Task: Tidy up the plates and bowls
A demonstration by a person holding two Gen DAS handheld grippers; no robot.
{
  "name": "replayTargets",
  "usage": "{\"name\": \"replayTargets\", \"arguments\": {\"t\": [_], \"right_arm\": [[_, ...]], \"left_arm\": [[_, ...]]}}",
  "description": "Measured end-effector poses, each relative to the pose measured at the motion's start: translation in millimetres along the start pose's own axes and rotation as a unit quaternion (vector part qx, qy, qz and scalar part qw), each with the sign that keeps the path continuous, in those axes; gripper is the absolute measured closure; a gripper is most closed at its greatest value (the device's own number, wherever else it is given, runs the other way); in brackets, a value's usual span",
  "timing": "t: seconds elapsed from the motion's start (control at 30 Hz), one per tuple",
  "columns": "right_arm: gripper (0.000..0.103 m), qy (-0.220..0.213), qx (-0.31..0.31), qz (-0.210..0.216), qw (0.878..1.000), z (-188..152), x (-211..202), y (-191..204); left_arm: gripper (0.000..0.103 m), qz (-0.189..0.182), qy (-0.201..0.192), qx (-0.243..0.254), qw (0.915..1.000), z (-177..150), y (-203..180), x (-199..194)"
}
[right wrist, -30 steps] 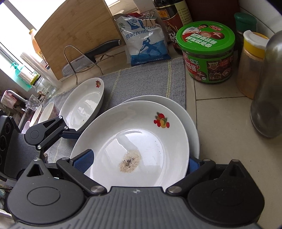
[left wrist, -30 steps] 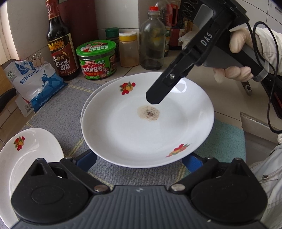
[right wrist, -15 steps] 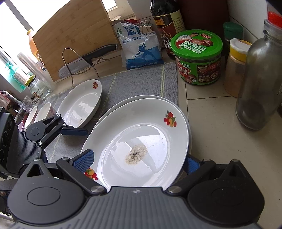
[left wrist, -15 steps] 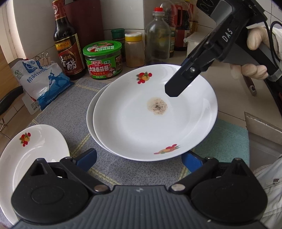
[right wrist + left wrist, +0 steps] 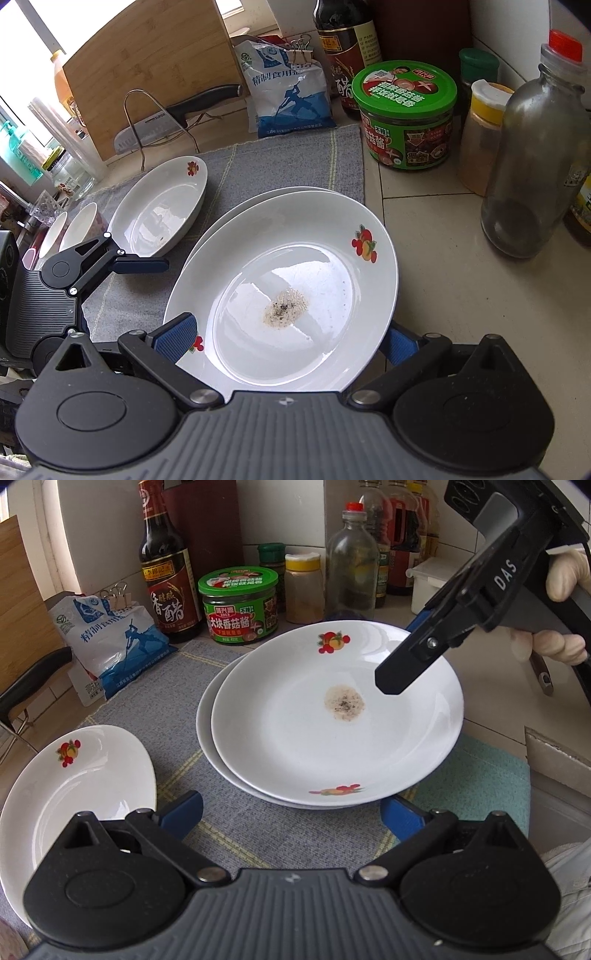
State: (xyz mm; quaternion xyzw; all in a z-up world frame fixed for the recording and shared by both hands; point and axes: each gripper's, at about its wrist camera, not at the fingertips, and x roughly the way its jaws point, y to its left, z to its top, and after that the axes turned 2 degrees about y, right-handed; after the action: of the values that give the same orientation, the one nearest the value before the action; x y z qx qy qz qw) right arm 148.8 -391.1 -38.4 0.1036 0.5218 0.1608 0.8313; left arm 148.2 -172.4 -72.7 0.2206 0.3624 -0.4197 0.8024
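**A:** Where are the plates, and what are your grippers doing?

**B:** The top plate (image 5: 332, 720) fills the centre of my left view, lying on a second plate (image 5: 207, 723) whose rim shows at its left edge. Both sit on the grey mat (image 5: 147, 686). A third plate (image 5: 74, 775) lies apart at lower left. My left gripper (image 5: 291, 812) is spread wide and empty, just short of the stack's near rim. My right gripper (image 5: 288, 338) straddles the top plate's rim in the lower middle of its view; its blue pads look spread to either side, so I judge it released, not clamped.

**A:** How will the plate handle?

**B:** Glazed ceramic, I'd guess: stiff, slick, breakable, with some weight. The rim is the only hold, and a pinch there leaves the rest hanging, so I'd keep it level. There's a speckled residue patch (image 5: 344, 702) in the well.

**A:** Anything in the way?

**B:** The green-lidded jar (image 5: 238, 605), a vinegar bottle (image 5: 168, 565), a glass bottle (image 5: 535, 155) and a salt bag (image 5: 110, 638) crowd the top of the frame. In the right view, small bowls (image 5: 70, 229) sit at the left edge, and the mat ends beside the stack, where bare tiled worktop (image 5: 461, 277) begins.
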Motion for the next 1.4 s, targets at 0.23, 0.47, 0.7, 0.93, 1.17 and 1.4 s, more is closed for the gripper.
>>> {"name": "replayTargets", "arguments": {"t": [0.23, 0.47, 0.7, 0.93, 1.17, 1.4], "right_arm": [[0.000, 0.001, -0.002, -0.003, 1.000, -3, 0, 1], [0.000, 0.002, -0.013, -0.008, 1.000, -7, 1, 1], [0.000, -0.031, -0.056, -0.039, 0.997, -10, -9, 17], [0.000, -0.079, -0.116, -0.054, 0.989, -3, -12, 36], [0.000, -0.097, -0.165, -0.037, 0.981, 9, -1, 57], [0.000, -0.091, -0.192, -0.027, 0.977, 12, 14, 90]], "left_arm": [[0.001, 0.003, -0.005, -0.002, 1.0000, 2, -5, -1], [0.001, 0.010, -0.006, -0.010, 0.9999, 3, -9, -4], [0.001, 0.030, -0.019, -0.046, 0.9983, 0, -16, -20], [0.001, 0.090, -0.029, -0.132, 0.9867, -8, -14, -43], [0.001, 0.166, -0.007, -0.229, 0.9591, -34, 1, -64], [0.001, 0.197, 0.009, -0.250, 0.9478, -62, 25, -72]]}}
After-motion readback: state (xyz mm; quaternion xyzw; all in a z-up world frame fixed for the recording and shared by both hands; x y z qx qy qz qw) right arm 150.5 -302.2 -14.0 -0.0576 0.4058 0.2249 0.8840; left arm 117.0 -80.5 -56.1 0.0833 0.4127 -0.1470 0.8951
